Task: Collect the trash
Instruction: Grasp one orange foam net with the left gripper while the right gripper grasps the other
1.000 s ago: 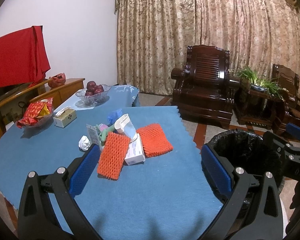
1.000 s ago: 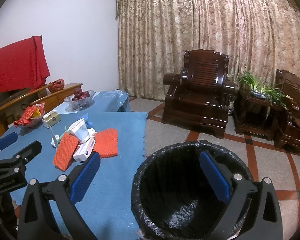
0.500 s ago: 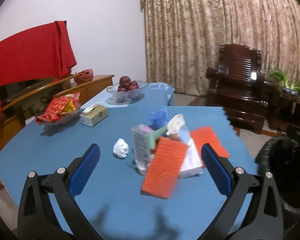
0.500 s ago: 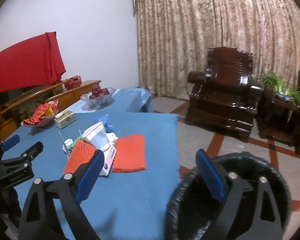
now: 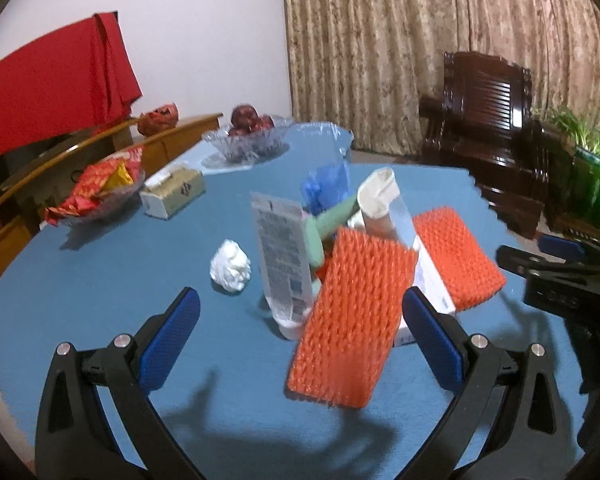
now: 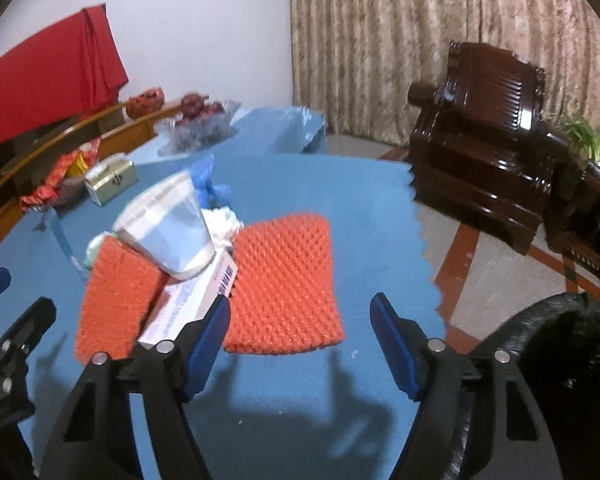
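- The left gripper (image 5: 300, 336) is held wide open, empty, before the trash pile (image 5: 340, 248) on the blue table (image 5: 100, 280).
- The right gripper (image 6: 300, 332), jaws just narrowing but empty, is aimed at the flat orange foam net (image 6: 286, 276); its near edge is best pinched.
- The black-lined bin (image 6: 560, 360) is seen right.

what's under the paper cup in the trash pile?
The paper cup lies tilted on a white carton, beside the leaning orange foam net. White crumpled paper shows behind it. Whatever sits under the carton is covered.
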`<state>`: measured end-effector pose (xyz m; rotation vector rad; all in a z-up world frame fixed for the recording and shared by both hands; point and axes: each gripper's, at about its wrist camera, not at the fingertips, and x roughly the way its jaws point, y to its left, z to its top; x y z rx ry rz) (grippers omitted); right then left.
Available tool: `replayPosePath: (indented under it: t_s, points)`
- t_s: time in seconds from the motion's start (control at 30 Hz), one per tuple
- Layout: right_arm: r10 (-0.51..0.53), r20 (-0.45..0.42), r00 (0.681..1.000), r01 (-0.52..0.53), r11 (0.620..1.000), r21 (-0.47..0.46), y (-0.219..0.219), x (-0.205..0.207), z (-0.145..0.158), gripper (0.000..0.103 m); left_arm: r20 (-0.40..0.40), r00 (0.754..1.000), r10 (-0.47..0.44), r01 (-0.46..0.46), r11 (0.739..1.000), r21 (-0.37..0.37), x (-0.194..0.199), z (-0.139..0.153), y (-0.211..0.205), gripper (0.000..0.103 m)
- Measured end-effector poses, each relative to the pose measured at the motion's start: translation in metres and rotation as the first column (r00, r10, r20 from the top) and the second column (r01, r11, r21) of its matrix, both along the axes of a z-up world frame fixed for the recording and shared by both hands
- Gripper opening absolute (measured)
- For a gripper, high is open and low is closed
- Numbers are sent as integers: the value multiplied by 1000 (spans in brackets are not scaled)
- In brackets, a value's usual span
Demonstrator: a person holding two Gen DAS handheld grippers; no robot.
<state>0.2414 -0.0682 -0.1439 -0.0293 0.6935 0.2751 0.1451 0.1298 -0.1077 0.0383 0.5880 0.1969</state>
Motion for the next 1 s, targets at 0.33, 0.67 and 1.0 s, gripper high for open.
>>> replayPosePath:
  t_s: [0.33,0.67,1.0]
  points:
    - [-4,-114,994,0,999,-37,3,31,-28,59,-101,994,-42,40,999,-26,24,-33,-8,81]
    - [50,-137,989,-50,999,0,5,30,-35,30,-169,984,-64,57,997,-46,32,-46,-13,48]
    - [53,-62,997,-49,997,67,-12,6,-4,15,-134,986,-101,92,993,-77,17,-25,-23,18]
